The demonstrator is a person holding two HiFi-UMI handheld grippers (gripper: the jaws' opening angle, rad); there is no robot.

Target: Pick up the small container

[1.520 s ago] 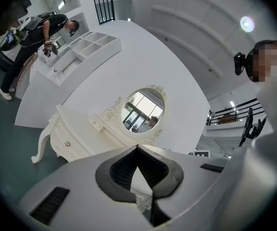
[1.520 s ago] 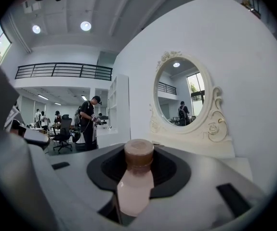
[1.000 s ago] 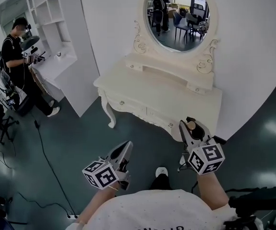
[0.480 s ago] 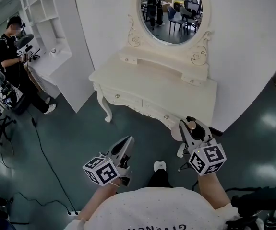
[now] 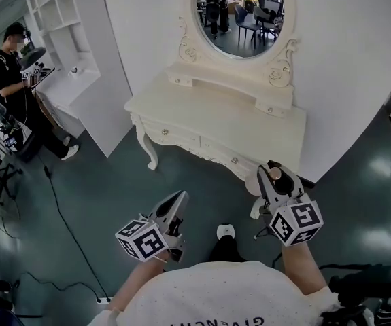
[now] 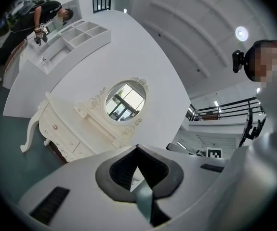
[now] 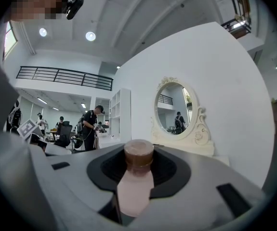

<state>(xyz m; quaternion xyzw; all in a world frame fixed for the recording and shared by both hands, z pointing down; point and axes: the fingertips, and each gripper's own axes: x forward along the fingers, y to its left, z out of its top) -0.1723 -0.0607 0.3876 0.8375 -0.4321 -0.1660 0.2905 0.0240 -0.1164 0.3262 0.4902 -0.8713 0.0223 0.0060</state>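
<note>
Small container (image 7: 137, 186) sits clamped in the right gripper (image 5: 275, 180) at 4 o'clock, held by its pale body under the brown cap (image 7: 138, 154), judged light, rigid, slippery; left gripper (image 5: 178, 200) closed, empty.

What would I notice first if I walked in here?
Probably the fancy white dressing table against the wall, with its big oval mirror on top. Next, the right tongs, closed on a small pink container with a brown cap. By the white shelves at the left, another person stands.
</note>
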